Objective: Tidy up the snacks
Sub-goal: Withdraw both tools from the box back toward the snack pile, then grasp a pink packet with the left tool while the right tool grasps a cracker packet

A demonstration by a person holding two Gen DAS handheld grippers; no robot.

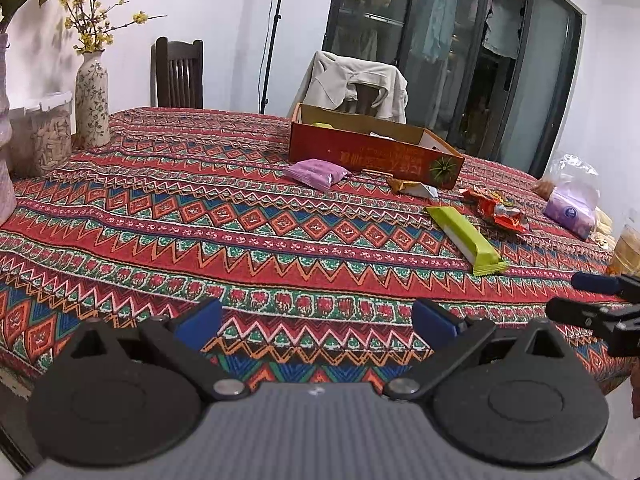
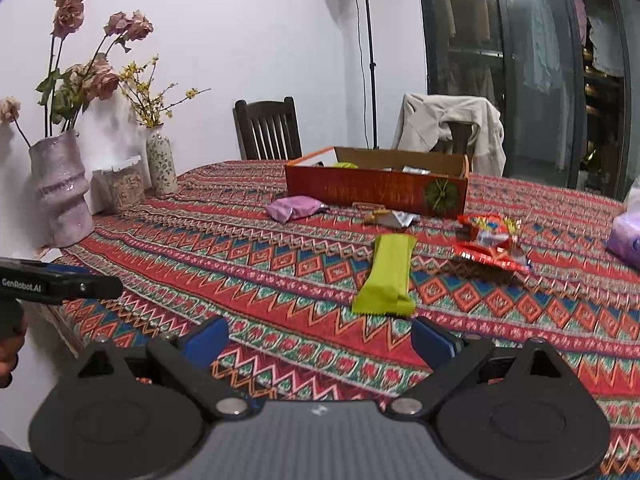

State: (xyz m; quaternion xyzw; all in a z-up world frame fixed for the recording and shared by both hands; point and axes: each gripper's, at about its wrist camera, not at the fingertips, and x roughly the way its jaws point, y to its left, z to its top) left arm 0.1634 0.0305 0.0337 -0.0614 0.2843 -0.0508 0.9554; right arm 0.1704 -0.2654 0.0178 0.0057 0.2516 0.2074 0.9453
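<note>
Left claw (image 1: 316, 322) gapes wide with nothing between its pads; right claw (image 2: 320, 338) is likewise spread and empty, both tilted slightly downward.

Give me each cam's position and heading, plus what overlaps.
Left wrist: behind the open left gripper, low at the near table edge, facing the red box; right gripper shows at right.
Right wrist: behind the open right gripper, facing the green bar; left gripper at left.
Shared: box, bar, purple packet, vases.
</note>
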